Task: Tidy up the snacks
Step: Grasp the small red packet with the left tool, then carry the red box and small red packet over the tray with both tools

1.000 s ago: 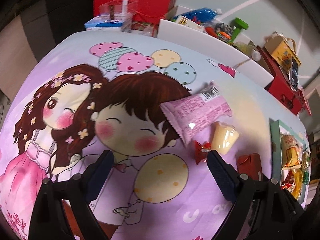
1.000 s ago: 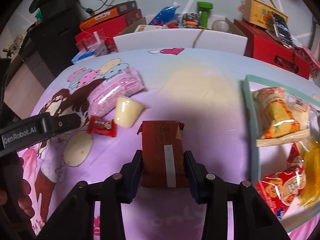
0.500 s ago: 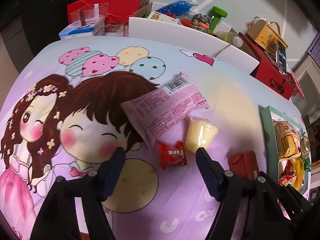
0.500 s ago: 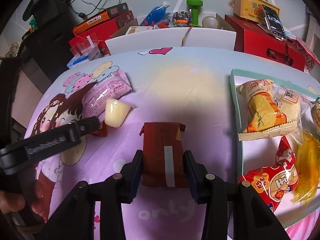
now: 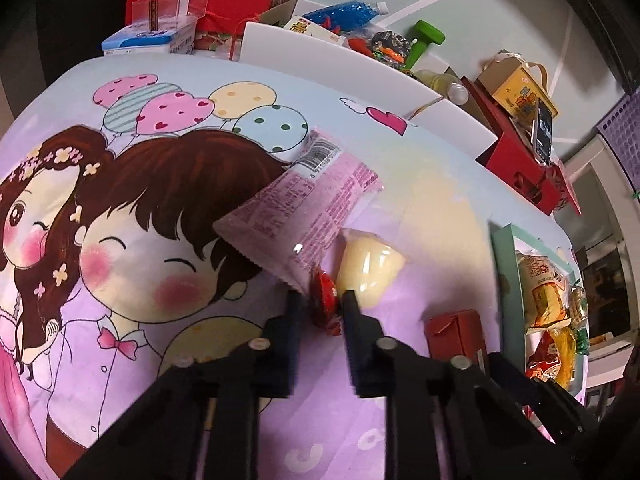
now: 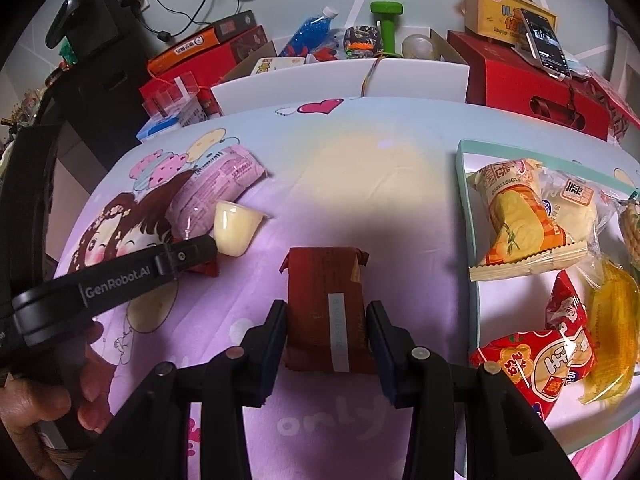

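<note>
We list the items from left to right across the cartoon-print cloth (image 6: 360, 184).

1. Person's hand (image 6: 36, 412), lower left of the right wrist view, wrapped around the handle of the left gripper (image 5: 320, 300).
2. Left gripper: its jaws have just been closing and now stand narrow, pinched on a small red candy (image 5: 325, 300), which we see standing on edge between the pads. In the right wrist view the gripper's arm covers most of the candy.
3. Pink snack packet (image 5: 300, 216), lying flat with its barcode end away from us; its near corner is just beside the candy.
4. Pale yellow jelly cup (image 5: 370, 270), on its side, touching or nearly touching the left gripper's right finger; we cannot tell which.
5. Right gripper (image 6: 326, 336), jaws set narrow and clamped on the two long sides of a dark red snack pack (image 6: 324, 304), which rests on the cloth near the middle, a white strip facing up.
6. Mint-edged tray (image 6: 466, 216) at the right, holding a yellow-and-orange bread packet (image 6: 520, 220), a white bun packet (image 6: 572, 204), two red bags (image 6: 536, 364) and a yellow wrapped item (image 6: 612, 328), blurred at the frame edge.
7. Red boxes (image 6: 532, 80), a blue-bead bottle (image 6: 308, 32) and a green dumbbell (image 6: 386, 24) behind the white board (image 6: 340, 84) at the far edge.
</note>
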{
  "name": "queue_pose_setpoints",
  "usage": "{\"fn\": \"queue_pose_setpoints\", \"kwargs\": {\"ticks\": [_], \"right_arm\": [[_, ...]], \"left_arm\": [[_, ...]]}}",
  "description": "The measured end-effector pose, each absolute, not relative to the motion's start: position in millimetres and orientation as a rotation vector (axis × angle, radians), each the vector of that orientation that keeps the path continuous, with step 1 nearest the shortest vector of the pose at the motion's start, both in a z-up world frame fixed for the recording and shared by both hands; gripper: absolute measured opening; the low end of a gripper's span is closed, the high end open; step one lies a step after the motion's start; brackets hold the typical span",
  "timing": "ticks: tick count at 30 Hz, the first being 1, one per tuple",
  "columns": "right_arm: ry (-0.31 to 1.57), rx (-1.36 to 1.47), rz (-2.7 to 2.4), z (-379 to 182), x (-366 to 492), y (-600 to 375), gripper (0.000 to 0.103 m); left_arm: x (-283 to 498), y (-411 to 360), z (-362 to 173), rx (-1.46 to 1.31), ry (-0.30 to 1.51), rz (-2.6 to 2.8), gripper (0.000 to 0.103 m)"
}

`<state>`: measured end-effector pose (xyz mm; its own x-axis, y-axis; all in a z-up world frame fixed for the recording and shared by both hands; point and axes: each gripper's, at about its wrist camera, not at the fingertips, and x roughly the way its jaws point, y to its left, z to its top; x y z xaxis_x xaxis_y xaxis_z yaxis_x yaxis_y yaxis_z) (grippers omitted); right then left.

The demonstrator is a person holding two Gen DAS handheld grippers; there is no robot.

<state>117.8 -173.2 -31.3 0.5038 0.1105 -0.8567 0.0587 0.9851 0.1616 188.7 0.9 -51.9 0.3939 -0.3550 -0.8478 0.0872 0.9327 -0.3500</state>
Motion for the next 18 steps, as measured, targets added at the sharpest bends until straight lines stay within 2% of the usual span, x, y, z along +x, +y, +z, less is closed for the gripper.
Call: {"fn": "queue_pose_setpoints", "kwargs": {"ticks": [3,9,11,18], "right_arm": [[1.042,0.183,0.032,-30,117,-175,0.043],[1.027,0.188,0.034,-24,115,-176,0.043],[1.015,0.189,0.032,-19,114,-178,0.037],[0.988,0.193,0.049,-8,110,-181,0.032]], "left_arm": [[188,1,-50,-0.274,1.138,-0.292,0.015],[183,-1,-33,-0.231,1.108,-0.297,0.015],[181,-2,-25,-0.221,1.092,-0.301,0.015],[171,-4,2,-0.186,1.043,-0.286,0.015]]}}
